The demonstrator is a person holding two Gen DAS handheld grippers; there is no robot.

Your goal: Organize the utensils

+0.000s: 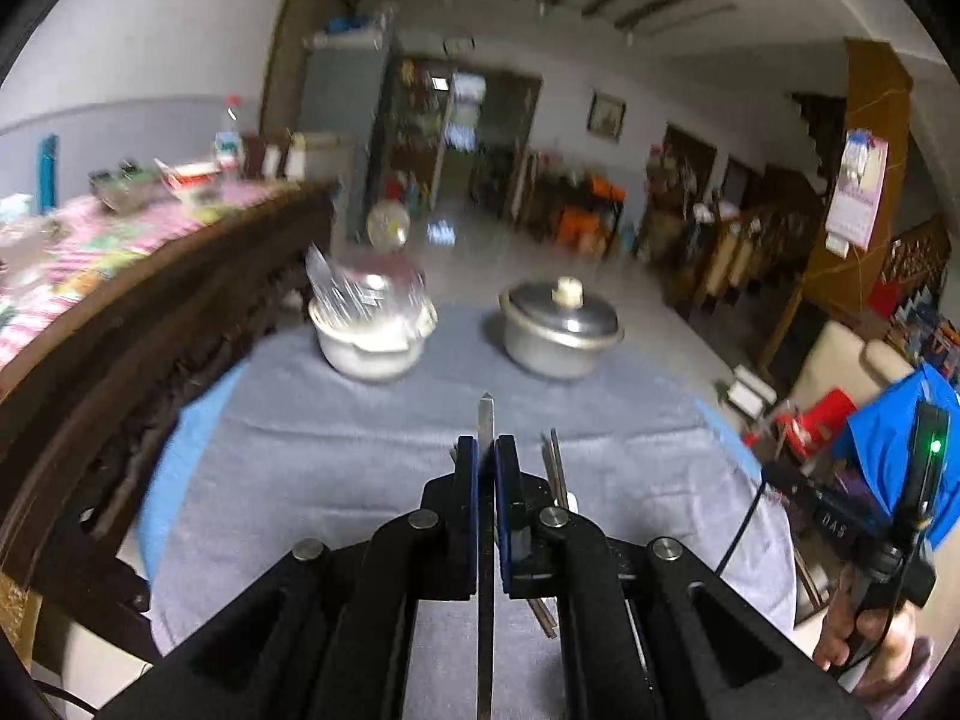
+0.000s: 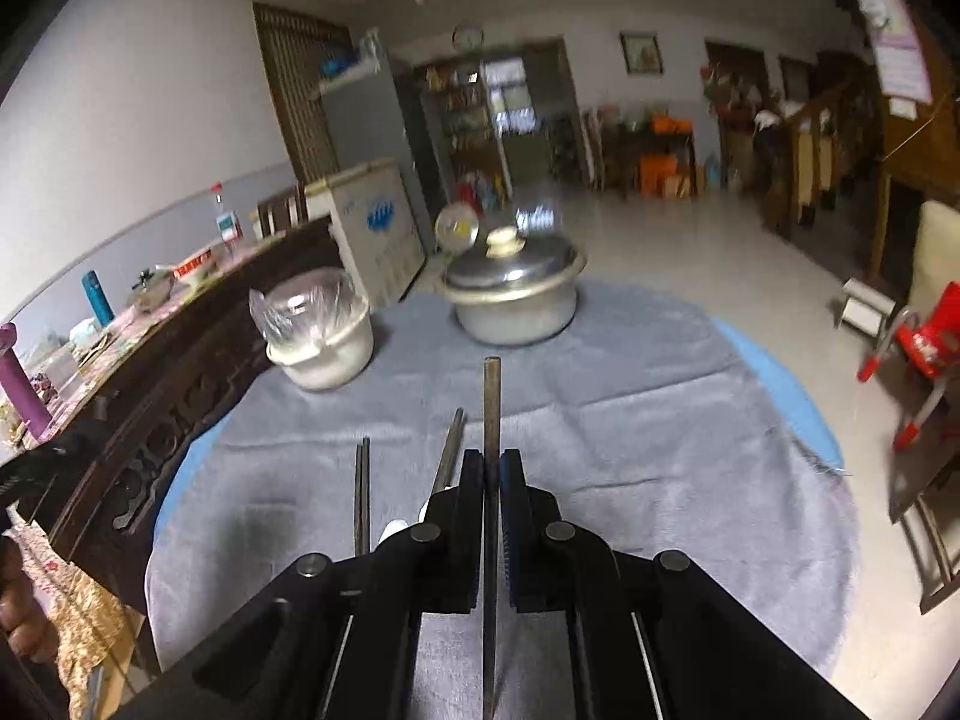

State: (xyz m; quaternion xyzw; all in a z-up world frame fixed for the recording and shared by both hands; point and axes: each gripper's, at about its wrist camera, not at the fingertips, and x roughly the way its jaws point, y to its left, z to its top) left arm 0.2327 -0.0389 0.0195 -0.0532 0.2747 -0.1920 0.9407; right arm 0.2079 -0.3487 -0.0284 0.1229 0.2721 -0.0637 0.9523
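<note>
Your left gripper (image 1: 486, 450) is clamped on a thin flat metal utensil (image 1: 485, 420); its pointed tip sticks out past the blue pads and its shaft runs back between the jaws toward you; the picture is too soft to say what kind of utensil it is. Your right gripper (image 2: 493, 462) is likewise pinched tight on a slim dark rod-like utensil (image 2: 492, 402), whose squared end reaches out beyond the pads. Both grippers hang above the grey cloth (image 1: 336, 450) on the round table; on that cloth, near you, lie more thin utensils (image 2: 362, 492), one left of the right gripper and another angled just beside its left jaw. At the far edge of the cloth stand a white pot covered with clear plastic (image 1: 369, 324) on the left and a lidded metal pot (image 1: 558, 330) on the right, well apart from both grippers.
</note>
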